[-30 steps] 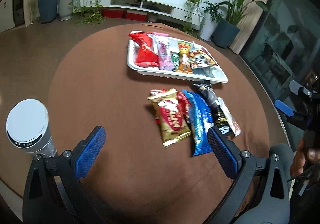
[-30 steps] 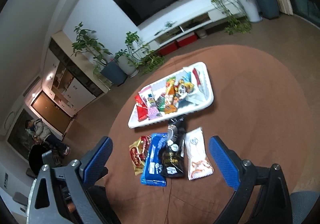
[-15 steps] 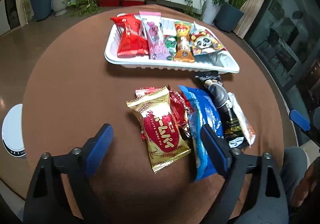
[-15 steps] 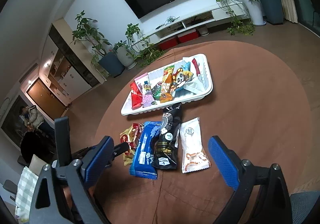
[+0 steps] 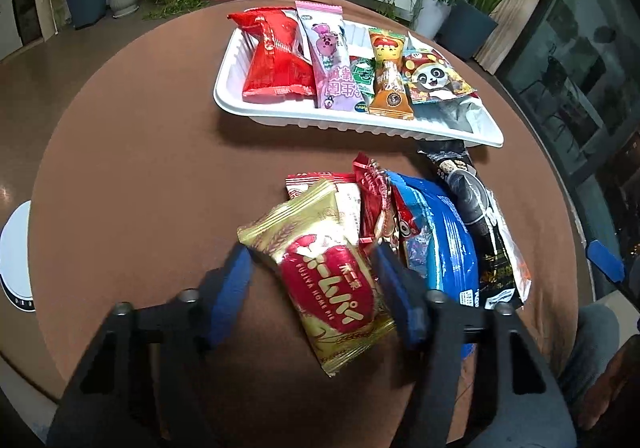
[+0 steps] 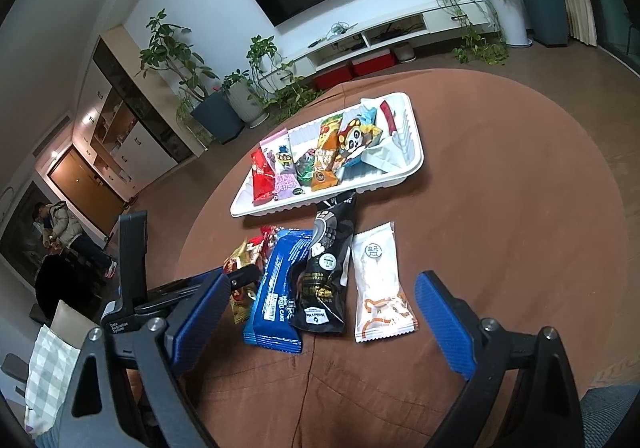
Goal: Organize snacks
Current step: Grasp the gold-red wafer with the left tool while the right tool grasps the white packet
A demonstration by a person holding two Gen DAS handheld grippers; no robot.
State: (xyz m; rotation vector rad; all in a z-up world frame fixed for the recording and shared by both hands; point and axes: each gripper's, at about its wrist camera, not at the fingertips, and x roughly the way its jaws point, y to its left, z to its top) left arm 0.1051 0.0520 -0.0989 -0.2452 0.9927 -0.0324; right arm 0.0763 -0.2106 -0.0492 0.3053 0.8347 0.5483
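Left tongs (image 5: 310,288) are closing around the gold snack packet (image 5: 330,276), which lies between the two blue pads (image 5: 230,296); I cannot confirm that either pad presses on the wrapper yet, so I record them as not yet gripping. Right tongs (image 6: 320,328) stand wide apart with nothing between them, hovering above the near edge of the loose packets.

Location: the gold packet rests on the brown table (image 5: 140,187), at the left end of a loose row, partly overlapping a red-and-white packet (image 5: 320,187). Beside these lie a blue cake packet (image 6: 280,288), a black packet (image 6: 328,264) and a white packet (image 6: 380,280). The white tray (image 5: 320,119) sits just beyond the row and already carries several snacks, among them a red packet (image 5: 276,59) and a pink one (image 5: 328,59).

Step in hand, in my judgement: picking up the gold packet for transfer to the tray. Next I would need a firm pinch across its width, a clean lift clear of the packet beneath, and a free spot in the tray.

Limits of view: the gold packet is largely hidden behind the left tongs in the right wrist view. Contents under the overlapping wrappers are indistinct. A white round object (image 5: 14,252) at the table's left edge is cut off and unidentified
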